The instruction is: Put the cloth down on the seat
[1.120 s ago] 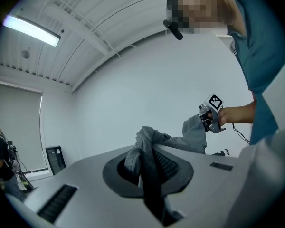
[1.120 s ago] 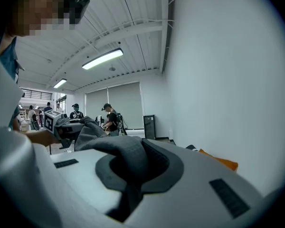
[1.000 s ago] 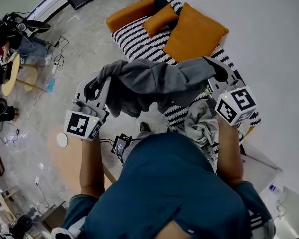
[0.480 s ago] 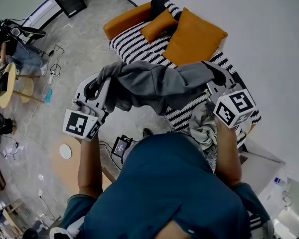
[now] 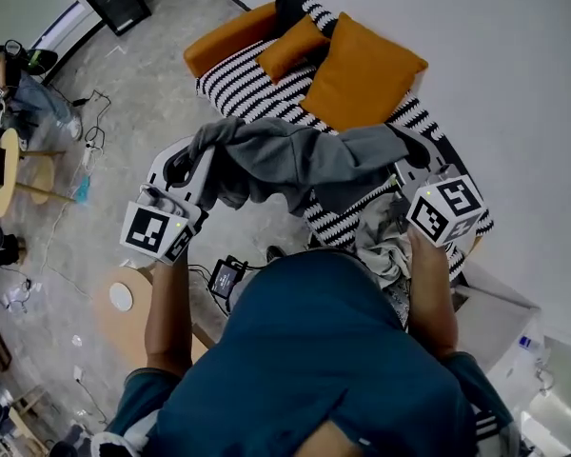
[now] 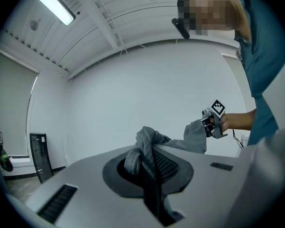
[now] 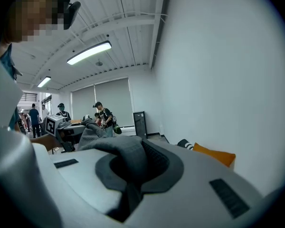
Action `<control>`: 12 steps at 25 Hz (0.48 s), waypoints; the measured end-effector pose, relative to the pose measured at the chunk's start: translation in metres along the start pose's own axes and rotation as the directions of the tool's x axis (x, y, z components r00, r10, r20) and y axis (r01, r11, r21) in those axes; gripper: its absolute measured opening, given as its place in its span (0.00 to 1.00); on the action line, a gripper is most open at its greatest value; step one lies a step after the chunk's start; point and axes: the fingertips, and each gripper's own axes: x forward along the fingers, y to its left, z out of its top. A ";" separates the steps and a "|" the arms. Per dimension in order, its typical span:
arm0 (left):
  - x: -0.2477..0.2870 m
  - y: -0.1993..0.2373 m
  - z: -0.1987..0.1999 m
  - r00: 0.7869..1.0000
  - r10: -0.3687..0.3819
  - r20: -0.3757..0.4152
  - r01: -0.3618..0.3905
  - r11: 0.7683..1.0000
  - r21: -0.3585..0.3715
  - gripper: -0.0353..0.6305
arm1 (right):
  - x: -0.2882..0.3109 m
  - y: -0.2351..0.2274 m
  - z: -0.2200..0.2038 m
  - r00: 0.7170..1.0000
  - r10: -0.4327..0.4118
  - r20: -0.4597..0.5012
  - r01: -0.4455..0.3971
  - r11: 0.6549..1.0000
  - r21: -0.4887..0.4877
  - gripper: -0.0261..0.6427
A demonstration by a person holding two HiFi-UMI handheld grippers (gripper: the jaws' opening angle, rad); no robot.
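Grey cloth (image 5: 295,160) aloft nr striped seat (image 5: 240,89)

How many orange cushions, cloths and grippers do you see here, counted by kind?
Orange cushions: 2, the large orange cushion and the small orange cushion
Cloths: 2, the dark grey cloth and the pale cloth on the striped seat
Grippers: 2, the left gripper and the right gripper, both shut on the dark grey cloth
Total: 6
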 end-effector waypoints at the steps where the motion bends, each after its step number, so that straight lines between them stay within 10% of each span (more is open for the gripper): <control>1: 0.006 0.000 0.001 1.000 -0.002 -0.006 0.002 1.000 0.005 0.09 | 0.004 -0.006 0.001 1.000 0.002 0.003 -0.002 1.000 0.005 0.06; 12: 0.097 0.004 -0.003 0.999 -0.013 -0.041 0.014 0.999 0.033 0.09 | 0.047 -0.089 -0.002 1.000 0.024 -0.003 -0.024 0.998 0.060 0.06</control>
